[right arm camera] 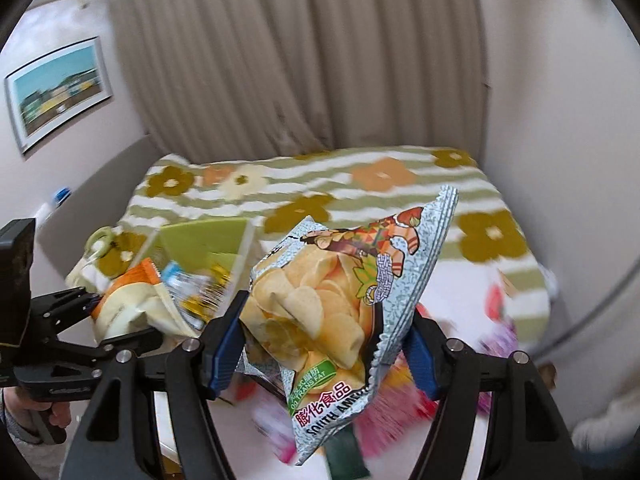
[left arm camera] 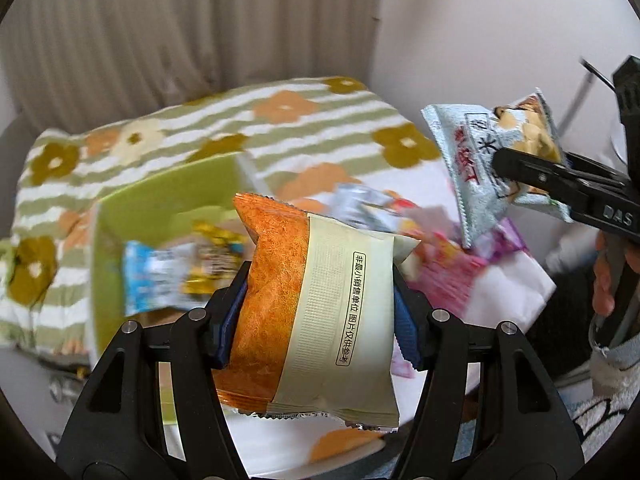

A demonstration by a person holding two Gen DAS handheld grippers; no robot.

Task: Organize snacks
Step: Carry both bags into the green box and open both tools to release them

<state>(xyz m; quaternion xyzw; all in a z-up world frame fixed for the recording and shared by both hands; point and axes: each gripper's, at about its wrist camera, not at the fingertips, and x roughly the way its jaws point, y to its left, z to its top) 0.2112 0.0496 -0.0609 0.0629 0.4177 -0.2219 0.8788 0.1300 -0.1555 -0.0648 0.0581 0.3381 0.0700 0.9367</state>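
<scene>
My left gripper (left arm camera: 318, 312) is shut on an orange and cream snack packet (left arm camera: 312, 312), held above the bed; it also shows in the right wrist view (right arm camera: 132, 300). My right gripper (right arm camera: 324, 340) is shut on a pale blue chips bag (right arm camera: 340, 300), held in the air; the bag also shows in the left wrist view (left arm camera: 488, 160) at the right. A green box (left arm camera: 160, 208) lies on the bed with a blue packet (left arm camera: 156, 276) and a yellow packet (left arm camera: 216, 256) in it. More loose packets, pink (left arm camera: 444, 276) and others, lie on a white sheet below.
The bed carries a green-striped flower blanket (right arm camera: 380, 184). A beige curtain (right arm camera: 304, 56) hangs behind it and white walls close in on the right. A framed picture (right arm camera: 56, 92) hangs on the left wall.
</scene>
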